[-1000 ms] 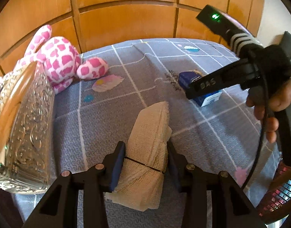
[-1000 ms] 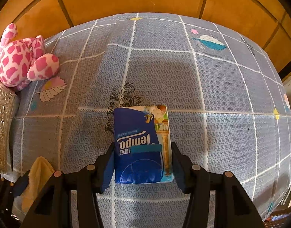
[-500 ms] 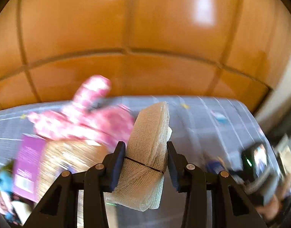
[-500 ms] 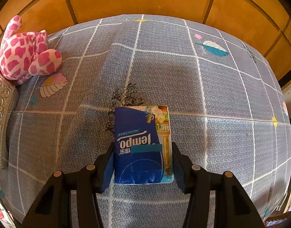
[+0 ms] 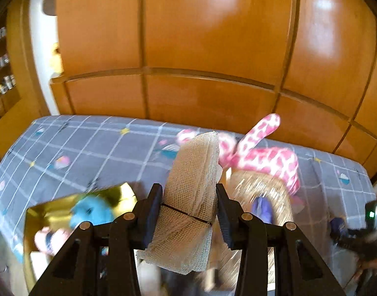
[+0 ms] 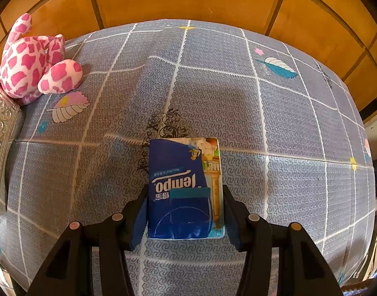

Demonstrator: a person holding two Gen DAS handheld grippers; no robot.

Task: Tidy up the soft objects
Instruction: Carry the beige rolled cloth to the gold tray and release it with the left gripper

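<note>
Now you are clamping the gauze roll (image 5: 191, 197) in your left gripper (image 5: 189, 209) at lower centre, while your right gripper (image 6: 186, 212) is gripping the tissue pack (image 6: 186, 187) at lower centre over the bed (image 6: 287, 135).

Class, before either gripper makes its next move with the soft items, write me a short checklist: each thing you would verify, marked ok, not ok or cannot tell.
1. Left gripper grips the gauze roll on both sides: ok.
2. Right gripper closed on the tissue pack: ok.
3. Tissue pack lifted off the bedspread: cannot tell.
4. Gold box open to receive items: ok; a blue soft toy is already inside.
5. Pink spotted plush not yet put away: ok, lying on the bedspread.
6. Left view sharp enough to aim: not ok, blurred.
</note>
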